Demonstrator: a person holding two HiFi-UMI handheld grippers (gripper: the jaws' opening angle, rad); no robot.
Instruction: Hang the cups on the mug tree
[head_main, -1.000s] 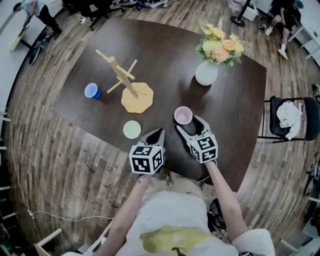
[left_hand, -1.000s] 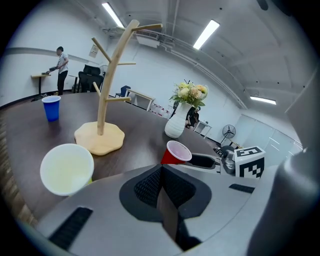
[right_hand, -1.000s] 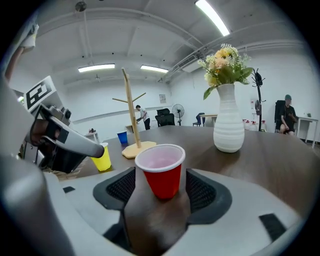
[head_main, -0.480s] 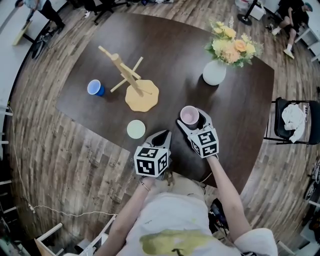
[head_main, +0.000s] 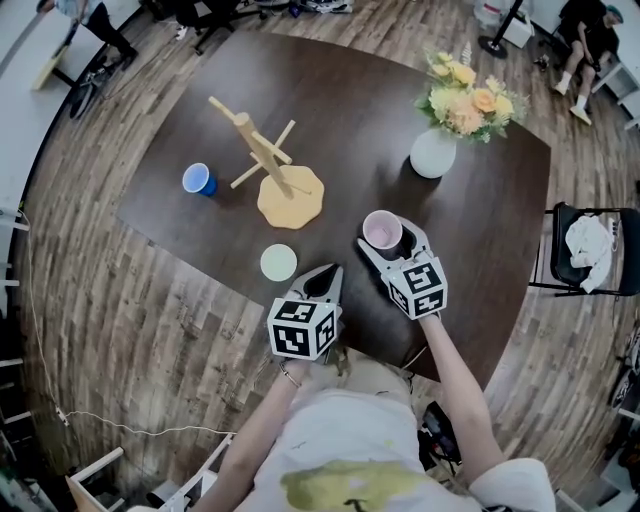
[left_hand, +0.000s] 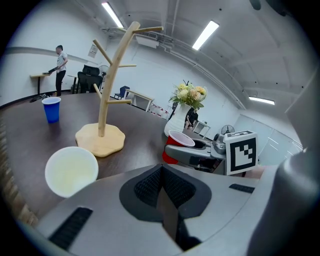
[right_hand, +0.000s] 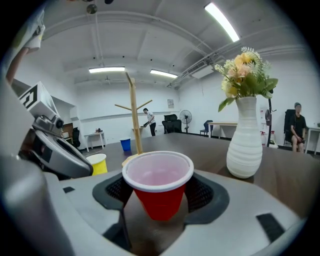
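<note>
A red cup (head_main: 382, 230) (right_hand: 159, 187) with a pale inside stands upright on the dark table (head_main: 470, 220). My right gripper (head_main: 392, 242) (right_hand: 159, 202) straddles it. Its jaws are closing, and the pads still show a gap to the cup's red wall. The wooden mug tree (head_main: 268, 162) (left_hand: 107, 80) stands bare at the table's middle left. A blue cup (head_main: 198, 179) (left_hand: 51, 109) is left of it and a pale yellow cup (head_main: 279, 263) (left_hand: 71, 170) in front. My left gripper (head_main: 326, 281) (left_hand: 161, 186) hovers at the near table edge, shut and empty.
A white vase of flowers (head_main: 433, 152) (right_hand: 244, 142) stands behind the red cup to the right. A chair with a white cloth (head_main: 588, 240) sits off the table's right side. People are at the room's far edges.
My right gripper has slid forward so the red cup sits deeper between its jaws. The left gripper has stayed near the table edge.
</note>
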